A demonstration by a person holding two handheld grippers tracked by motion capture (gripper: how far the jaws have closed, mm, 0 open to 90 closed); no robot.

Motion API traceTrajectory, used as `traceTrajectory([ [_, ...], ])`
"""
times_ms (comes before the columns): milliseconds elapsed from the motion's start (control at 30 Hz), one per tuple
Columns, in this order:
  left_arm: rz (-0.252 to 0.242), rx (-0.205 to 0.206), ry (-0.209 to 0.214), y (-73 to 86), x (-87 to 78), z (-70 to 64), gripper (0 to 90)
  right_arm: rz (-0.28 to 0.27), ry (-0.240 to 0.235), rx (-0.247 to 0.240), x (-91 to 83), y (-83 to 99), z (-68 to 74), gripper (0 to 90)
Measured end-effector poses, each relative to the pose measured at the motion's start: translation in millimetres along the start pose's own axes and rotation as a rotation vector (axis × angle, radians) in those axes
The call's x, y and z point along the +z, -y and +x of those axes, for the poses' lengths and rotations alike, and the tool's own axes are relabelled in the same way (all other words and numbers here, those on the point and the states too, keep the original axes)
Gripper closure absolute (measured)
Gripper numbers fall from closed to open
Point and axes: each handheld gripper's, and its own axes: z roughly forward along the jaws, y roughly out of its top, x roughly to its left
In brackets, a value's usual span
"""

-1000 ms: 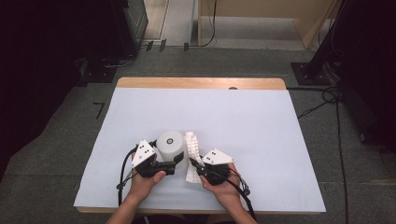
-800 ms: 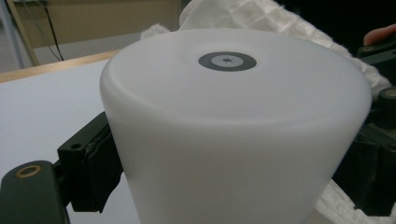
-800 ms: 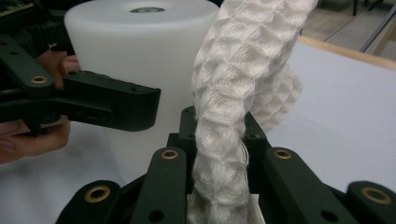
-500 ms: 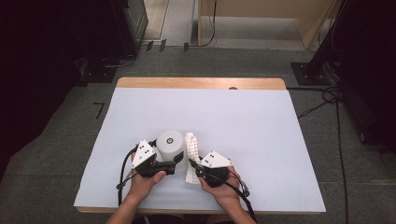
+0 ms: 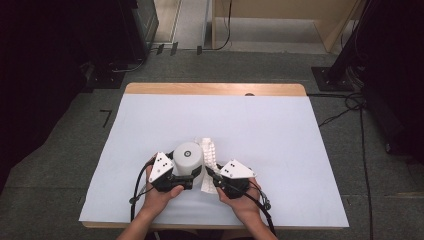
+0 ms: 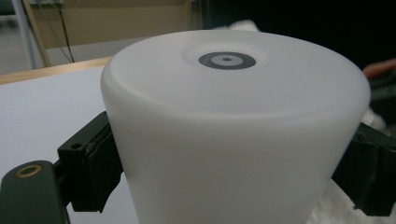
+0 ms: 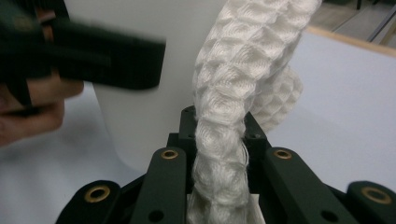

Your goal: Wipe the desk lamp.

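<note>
White table cover (image 5: 280,135), wooden table edge (image 5: 215,89), floor cables (image 5: 350,107)

My left gripper (image 5: 186,176) and right gripper (image 5: 212,175) are black, each topped with a grey three-cornered plate bearing small dark dots; black cables loop back from both, brass-ringed holes mark the jaw links, and my forearms are bare
</note>
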Motion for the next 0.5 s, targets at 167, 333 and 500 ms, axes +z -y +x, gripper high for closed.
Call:
traceTrajectory([
  [167, -0.022, -0.003, 0.021, -0.7, -1.9, -0.5, 8.8, 0.056, -0.002, 0.006, 11.5, 11.4, -1.8, 76.9],
  [333, 0.025, 0.053, 0.024, 4.7, 6.1, -9.4, 8.7, 0.017, 0.013, 0.029, 3.7, 4.6, -7.7, 77.0],
  [500, 0.028, 0.051, 0.019, 7.1, 9.7, -8.6, 8.7, -0.059, 0.013, 0.023, -12.6, -8.6, -9.2, 77.0],
])
